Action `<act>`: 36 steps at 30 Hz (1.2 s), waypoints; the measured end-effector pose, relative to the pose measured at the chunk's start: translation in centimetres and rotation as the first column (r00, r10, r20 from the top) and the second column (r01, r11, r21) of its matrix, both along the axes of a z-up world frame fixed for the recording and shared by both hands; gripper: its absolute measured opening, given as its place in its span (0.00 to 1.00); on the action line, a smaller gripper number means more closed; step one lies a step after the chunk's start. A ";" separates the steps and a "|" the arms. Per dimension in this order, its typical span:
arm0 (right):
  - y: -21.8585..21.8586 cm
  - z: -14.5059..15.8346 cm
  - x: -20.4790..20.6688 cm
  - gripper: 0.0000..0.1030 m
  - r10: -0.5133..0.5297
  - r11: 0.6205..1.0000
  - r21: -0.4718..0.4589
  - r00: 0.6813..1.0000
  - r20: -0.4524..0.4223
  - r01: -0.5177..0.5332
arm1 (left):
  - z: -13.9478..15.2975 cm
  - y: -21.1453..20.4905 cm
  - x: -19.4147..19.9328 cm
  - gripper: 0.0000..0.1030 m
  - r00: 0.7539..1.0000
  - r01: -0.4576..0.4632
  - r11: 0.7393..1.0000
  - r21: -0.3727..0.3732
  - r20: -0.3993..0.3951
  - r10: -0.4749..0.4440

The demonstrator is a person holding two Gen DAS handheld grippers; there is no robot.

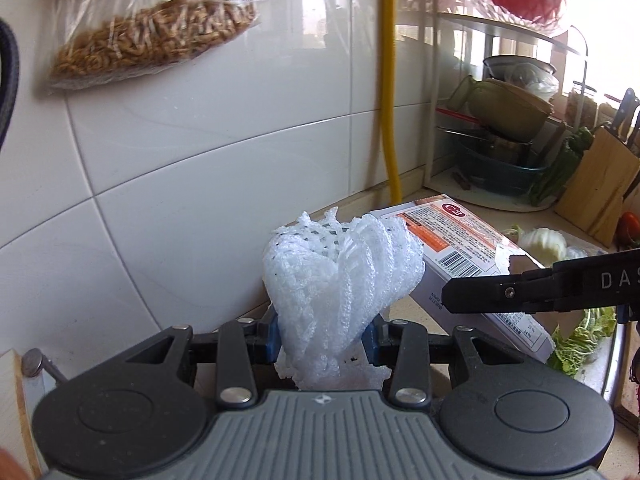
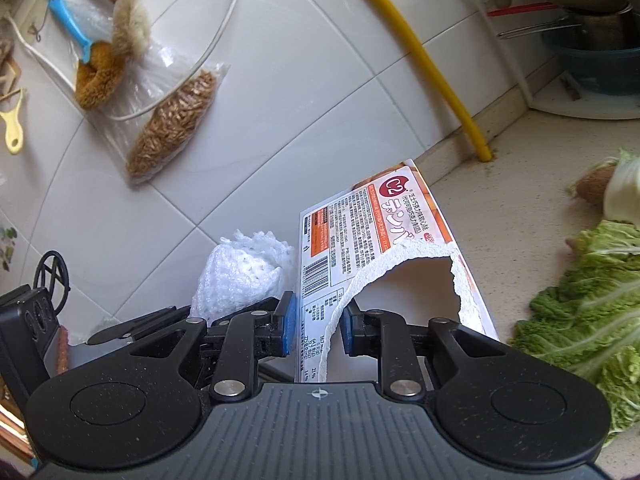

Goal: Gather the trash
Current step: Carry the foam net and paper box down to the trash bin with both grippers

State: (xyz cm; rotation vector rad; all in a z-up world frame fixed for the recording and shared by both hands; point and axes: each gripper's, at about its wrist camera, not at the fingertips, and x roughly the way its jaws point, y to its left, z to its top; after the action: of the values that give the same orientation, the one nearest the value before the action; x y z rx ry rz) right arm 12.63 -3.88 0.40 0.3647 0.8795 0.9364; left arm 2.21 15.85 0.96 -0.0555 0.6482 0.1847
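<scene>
Two grippers each clamp one piece of trash above the speckled beige countertop (image 2: pixel 500 184). The left gripper (image 1: pixel 326 338) pinches a white foam mesh sleeve (image 1: pixel 340 276). The right gripper (image 2: pixel 318 326) grips the torn edge of a white-and-orange printed cardboard box (image 2: pixel 376 224), beside green cabbage leaves (image 2: pixel 588 312).

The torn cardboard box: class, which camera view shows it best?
The right wrist view. There the torn cardboard box faces the camera, with its print, barcode and ragged hole clear. The left wrist view shows only part of it, behind the white foam net.
</scene>
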 end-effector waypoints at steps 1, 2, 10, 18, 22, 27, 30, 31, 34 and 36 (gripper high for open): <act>0.4 0.0 -0.1 0.28 0.008 1.000 -0.002 1.000 -0.001 -0.008 | -0.1 0.2 -0.2 0.35 1.000 -0.007 1.000 -0.001 -0.002 0.007; 0.7 -0.1 -0.1 0.28 0.015 1.000 -0.004 1.000 -0.003 -0.015 | -0.3 0.4 -0.3 0.35 1.000 -0.014 1.000 -0.002 -0.005 0.013; 2.8 -0.5 -0.8 0.28 0.059 0.998 -0.020 0.998 -0.023 -0.060 | -1.1 1.5 -1.0 0.35 0.999 -0.041 0.999 -0.011 -0.024 0.041; 4.1 -1.3 -1.0 0.28 0.074 0.996 -0.048 0.996 -0.040 -0.076 | -3.0 3.2 -0.9 0.35 0.995 -0.073 0.997 -0.033 -0.070 0.070; 4.9 -2.1 -1.1 0.28 0.082 0.994 -0.072 0.995 -0.058 -0.086 | -4.1 3.9 -1.1 0.35 0.992 -0.081 0.996 -0.042 -0.097 0.077; 5.9 -3.2 -1.3 0.28 0.084 0.991 -0.097 0.993 -0.078 -0.091 | -5.3 4.7 -1.0 0.35 0.988 -0.090 0.995 -0.052 -0.129 0.083; 6.3 -3.9 -1.3 0.28 0.083 0.989 -0.113 0.993 -0.090 -0.092 | -5.9 4.9 -0.5 0.35 0.986 -0.089 0.994 -0.055 -0.149 0.080; 6.4 -4.1 -1.3 0.28 0.082 0.989 -0.118 0.992 -0.096 -0.093 | -6.1 5.0 -0.4 0.35 0.984 -0.091 0.994 -0.056 -0.156 0.081; 6.9 -5.0 -1.4 0.28 0.084 0.985 -0.138 0.990 -0.115 -0.100 | -6.8 5.4 0.0 0.35 0.980 -0.100 0.993 -0.062 -0.181 0.087; 7.4 -5.7 -1.5 0.28 0.087 0.983 -0.153 0.988 -0.125 -0.106 | -7.4 5.5 0.3 0.35 0.975 -0.105 0.992 -0.063 -0.200 0.091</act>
State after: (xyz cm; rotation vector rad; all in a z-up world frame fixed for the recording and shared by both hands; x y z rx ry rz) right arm 11.11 3.51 -5.26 0.2434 1.0807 0.9339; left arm 2.52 21.38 -6.42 -0.1414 0.8510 0.2642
